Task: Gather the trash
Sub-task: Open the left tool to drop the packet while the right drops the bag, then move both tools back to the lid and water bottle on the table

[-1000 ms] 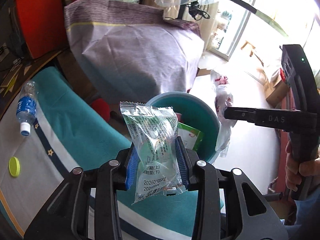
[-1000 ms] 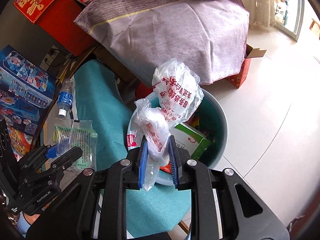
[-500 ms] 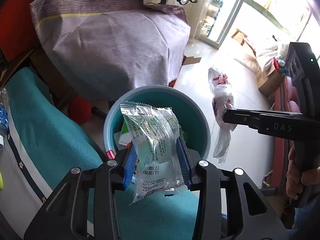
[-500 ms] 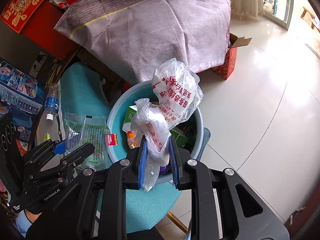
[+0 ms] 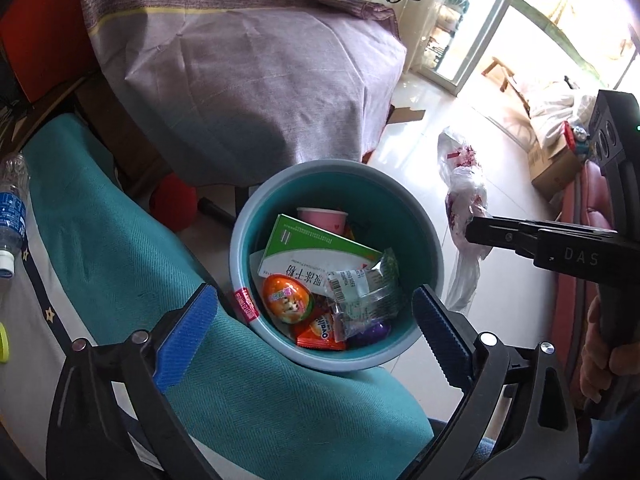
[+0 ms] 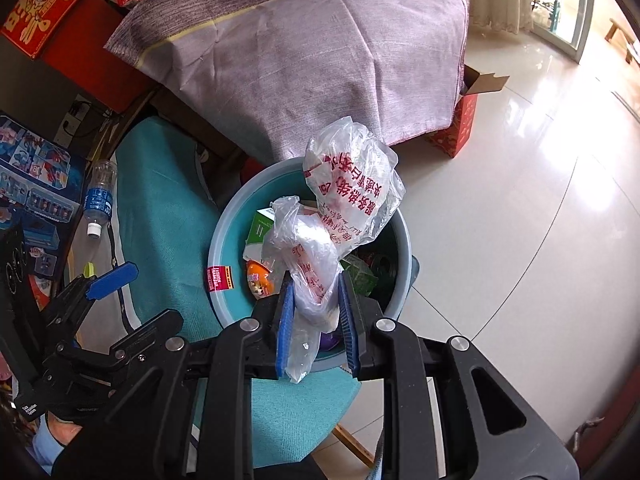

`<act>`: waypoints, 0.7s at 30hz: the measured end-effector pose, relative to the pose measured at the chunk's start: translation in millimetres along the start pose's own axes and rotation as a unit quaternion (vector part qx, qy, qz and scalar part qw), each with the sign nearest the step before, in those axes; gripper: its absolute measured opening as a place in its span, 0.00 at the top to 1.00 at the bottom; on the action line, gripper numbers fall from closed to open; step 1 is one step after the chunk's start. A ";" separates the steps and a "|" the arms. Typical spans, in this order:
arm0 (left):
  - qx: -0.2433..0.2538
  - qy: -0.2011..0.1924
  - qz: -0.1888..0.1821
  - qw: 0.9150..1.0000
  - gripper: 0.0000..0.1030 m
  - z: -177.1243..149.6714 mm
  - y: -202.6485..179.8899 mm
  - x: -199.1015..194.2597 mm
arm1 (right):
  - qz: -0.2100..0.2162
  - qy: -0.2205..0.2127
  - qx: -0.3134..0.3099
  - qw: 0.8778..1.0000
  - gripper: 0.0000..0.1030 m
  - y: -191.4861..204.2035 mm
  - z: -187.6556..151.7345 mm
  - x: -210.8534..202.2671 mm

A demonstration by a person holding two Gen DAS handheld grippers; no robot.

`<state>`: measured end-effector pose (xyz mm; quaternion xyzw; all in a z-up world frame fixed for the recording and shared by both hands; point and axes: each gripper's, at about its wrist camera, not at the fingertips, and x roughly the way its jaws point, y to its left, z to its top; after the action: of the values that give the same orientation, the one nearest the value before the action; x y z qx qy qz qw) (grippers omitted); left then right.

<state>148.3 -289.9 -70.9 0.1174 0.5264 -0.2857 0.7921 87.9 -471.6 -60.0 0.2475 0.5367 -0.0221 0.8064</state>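
A teal bin (image 5: 256, 208) stands on the floor beside the teal-covered seat. In it lie a clear printed packet (image 5: 362, 292), a green-and-white box (image 5: 312, 248), a pink cup (image 5: 322, 216) and an orange egg (image 5: 286, 298). My left gripper (image 5: 314, 300) hangs over the bin, its jaws opening wide with nothing between them; the right wrist view shows it (image 6: 136, 300) left of the bin (image 6: 224, 220). My right gripper (image 6: 315, 292) is shut on a crumpled white plastic bag (image 6: 352, 192) with red print, above the bin's near rim. The left wrist view shows that bag (image 5: 460, 176) right of the bin.
A water bottle (image 5: 12, 216) and a yellow cap (image 5: 3, 338) lie on the cloth (image 5: 100, 260) at the left. A table under purple cloth (image 5: 248, 80) stands behind the bin. A red carton (image 6: 460, 128) sits on the tiled floor; toy boxes (image 6: 32, 184) are far left.
The left gripper moved over the bin and its jaws sprang wide; the clear packet left them and now lies in the bin. The right gripper keeps the plastic bag.
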 end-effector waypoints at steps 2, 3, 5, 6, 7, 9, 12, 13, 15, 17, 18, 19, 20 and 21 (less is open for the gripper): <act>-0.004 0.004 0.004 1.000 0.05 -3.9 4.2 0.3 | 0.000 0.003 -0.005 1.000 0.79 5.1 1.4 2.4; -0.005 0.005 0.006 1.000 0.05 -6.0 6.5 -0.2 | -0.001 0.003 -0.008 1.000 0.79 7.7 1.5 3.3; -0.009 0.004 0.009 1.000 0.05 -10.6 11.1 -2.8 | -0.003 0.005 -0.014 1.000 0.79 12.6 2.1 5.5; -0.011 0.003 0.009 1.000 0.05 -12.6 13.9 -4.5 | -0.003 0.007 -0.016 1.000 0.79 14.4 2.3 6.8; -0.014 0.003 0.008 1.000 0.05 -14.0 16.7 -6.0 | -0.004 0.008 -0.018 1.000 0.79 16.6 2.5 8.3; -0.020 0.002 0.007 1.000 0.05 -16.5 22.2 -9.3 | -0.006 0.012 -0.022 1.000 0.78 21.0 3.1 11.7; -0.026 0.000 0.007 1.000 0.05 -19.3 28.7 -12.9 | -0.007 0.016 -0.027 0.999 0.77 28.2 4.4 16.1; -0.028 0.000 0.007 1.000 0.05 -19.8 30.4 -13.3 | -0.008 0.017 -0.028 0.999 0.77 30.9 4.7 17.1; -0.032 0.000 0.004 0.999 0.05 -20.5 34.2 -13.9 | -0.010 0.017 -0.030 0.999 0.74 35.7 5.7 18.4; -0.035 -0.001 0.001 0.999 0.05 -21.6 37.5 -14.8 | -0.010 0.015 -0.028 0.999 0.48 39.4 7.0 18.5; -0.036 -0.001 0.000 0.999 0.05 -22.2 38.9 -15.3 | -0.014 0.011 -0.025 1.000 0.32 40.6 7.9 17.9; -0.036 -0.001 0.000 0.999 0.05 -23.1 40.2 -15.8 | -0.016 0.009 -0.024 1.000 0.29 41.5 9.1 17.1; -0.036 0.000 0.000 0.999 0.05 -22.9 40.1 -15.8 | -0.016 0.010 -0.022 1.000 0.28 42.1 9.9 17.0; -0.036 0.000 0.000 0.999 0.05 -24.1 41.6 -16.2 | -0.016 0.013 -0.020 1.000 0.28 42.5 10.4 17.5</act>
<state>149.2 -239.2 -71.1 0.0893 0.5366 -0.2663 0.7957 117.0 -434.8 -56.2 0.2233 0.5511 -0.0213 0.8037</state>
